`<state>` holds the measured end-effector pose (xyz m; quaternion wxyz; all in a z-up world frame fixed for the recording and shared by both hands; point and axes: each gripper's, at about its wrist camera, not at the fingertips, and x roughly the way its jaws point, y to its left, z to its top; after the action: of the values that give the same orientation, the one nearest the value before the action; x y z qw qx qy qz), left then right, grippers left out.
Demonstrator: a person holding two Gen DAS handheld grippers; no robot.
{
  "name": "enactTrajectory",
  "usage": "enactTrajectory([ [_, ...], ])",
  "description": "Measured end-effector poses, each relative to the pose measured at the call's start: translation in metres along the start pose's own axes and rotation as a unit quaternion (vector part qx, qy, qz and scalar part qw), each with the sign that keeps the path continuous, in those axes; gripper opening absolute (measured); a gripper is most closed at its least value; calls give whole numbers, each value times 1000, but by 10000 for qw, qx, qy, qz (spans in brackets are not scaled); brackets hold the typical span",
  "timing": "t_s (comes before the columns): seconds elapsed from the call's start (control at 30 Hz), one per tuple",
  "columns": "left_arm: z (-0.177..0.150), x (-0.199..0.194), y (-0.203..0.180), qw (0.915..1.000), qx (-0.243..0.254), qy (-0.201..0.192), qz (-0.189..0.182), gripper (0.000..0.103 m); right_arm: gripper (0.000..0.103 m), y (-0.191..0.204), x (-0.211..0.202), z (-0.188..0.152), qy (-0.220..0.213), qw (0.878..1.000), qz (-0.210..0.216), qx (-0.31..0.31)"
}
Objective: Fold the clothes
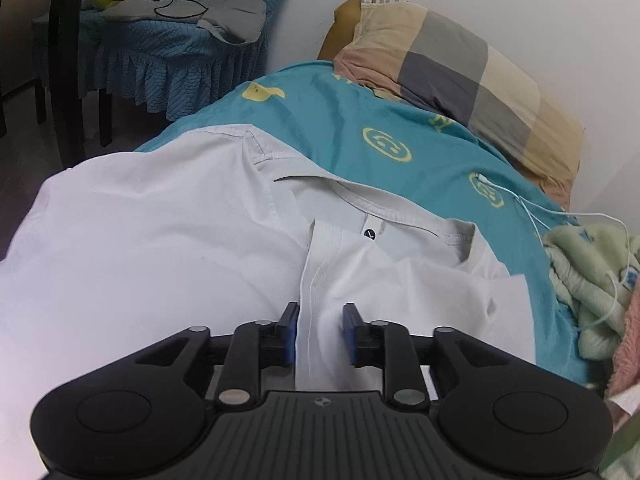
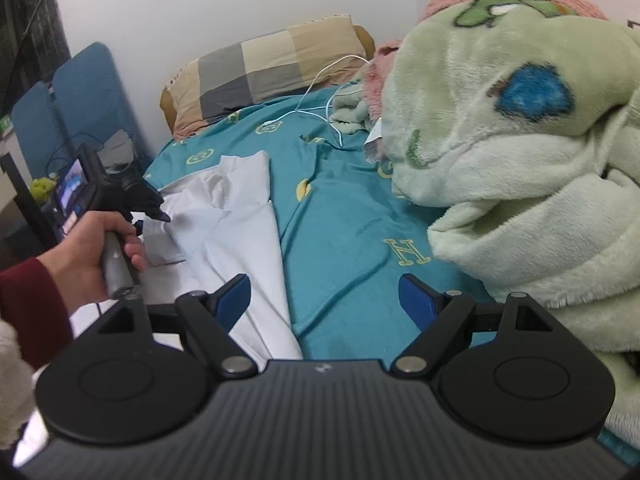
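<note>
In the left wrist view, the white shirt is seen spread on the teal bedsheet, collar toward the checked pillow. A folded sleeve edge is flanked by the left gripper, its blue pads narrowly parted with cloth between them; a firm pinch cannot be confirmed.

In the right wrist view, the right gripper is held wide apart above the sheet, beside the shirt's near edge and close to a green plush blanket. A side fold appears to be in hand; next, the shirt's right edge would need to be gripped and carried inward.
</note>
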<state>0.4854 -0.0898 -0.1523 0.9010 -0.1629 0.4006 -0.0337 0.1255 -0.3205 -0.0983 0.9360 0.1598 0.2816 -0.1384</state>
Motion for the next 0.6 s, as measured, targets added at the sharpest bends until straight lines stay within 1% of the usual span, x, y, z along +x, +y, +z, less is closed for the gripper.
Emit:
enactTrajectory([
  [0.03, -3, -12, 0, 10000, 56, 1, -60, 40, 83, 2, -1, 0, -27, 10000, 45, -30],
  [0.07, -7, -27, -1, 9998, 145, -30, -121, 44, 83, 3, -2, 0, -54, 9999, 91, -61],
  [0.23, -34, -113, -1, 9972, 598, -175, -412, 47, 83, 11, -8, 2, -189, 9991, 317, -213],
  [0.3, -51, -153, 1, 9956, 796, -198, -443, 47, 83, 16, -14, 0, -258, 9982, 399, -363],
  [0.37, -71, -190, 6, 9945, 883, -210, -515, 47, 83, 21, -24, -2, -351, 9973, 371, -530],
  [0.47, -104, -240, 14, 9931, 985, -192, -607, 49, 83, 23, -42, -3, -456, 9967, 352, -577],
  [0.6, -153, -292, 34, 9923, 996, -127, -721, 49, 83, 23, -73, -4, -597, 9947, 547, -631],
])
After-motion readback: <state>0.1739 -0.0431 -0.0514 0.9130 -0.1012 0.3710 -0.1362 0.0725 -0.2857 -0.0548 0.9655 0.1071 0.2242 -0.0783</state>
